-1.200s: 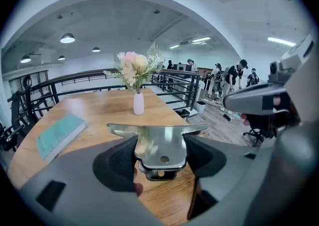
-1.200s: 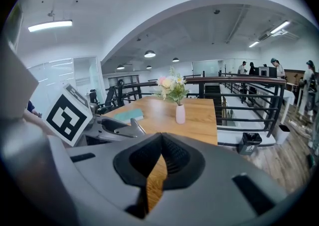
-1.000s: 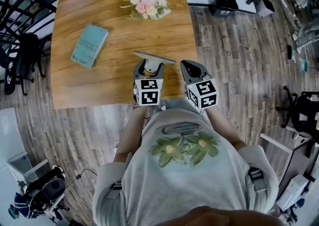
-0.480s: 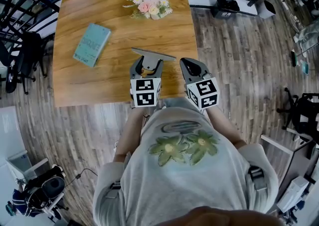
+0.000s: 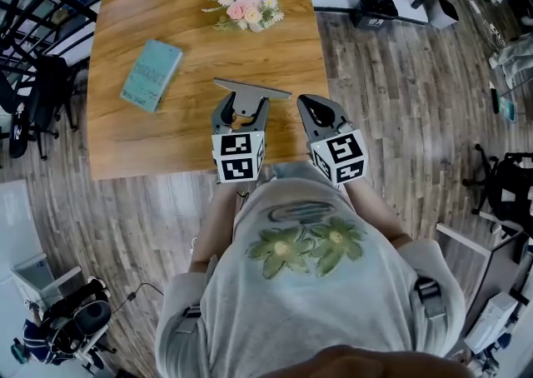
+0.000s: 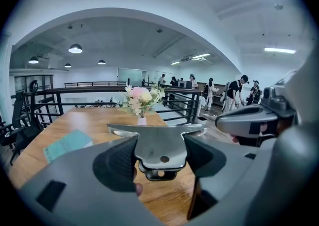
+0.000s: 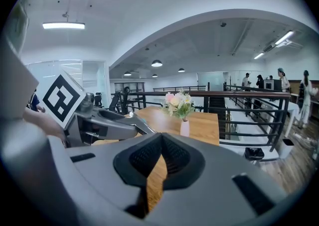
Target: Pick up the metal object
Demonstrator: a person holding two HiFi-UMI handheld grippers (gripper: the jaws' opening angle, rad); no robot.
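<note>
A flat T-shaped metal object [image 5: 251, 92] [image 6: 158, 146] is held above the wooden table [image 5: 166, 131], near its front right corner. My left gripper [image 5: 240, 107] [image 6: 159, 158] is shut on the object's stem, and the wide bar sticks out beyond the jaws. In the left gripper view the plate fills the gap between the pads [image 6: 118, 163]. My right gripper [image 5: 315, 107] [image 7: 158, 163] hangs just to the right of it, shut with nothing between its jaws.
A teal book [image 5: 151, 74] [image 6: 67, 143] lies on the table's left half. A small vase of pink and white flowers [image 5: 246, 5] [image 7: 180, 105] stands at the far edge. Black railings [image 6: 174, 101] and office chairs [image 5: 33, 93] lie beyond the table.
My left gripper has shifted a little left and farther over the table with the metal object in its jaws. The right gripper has barely moved.
</note>
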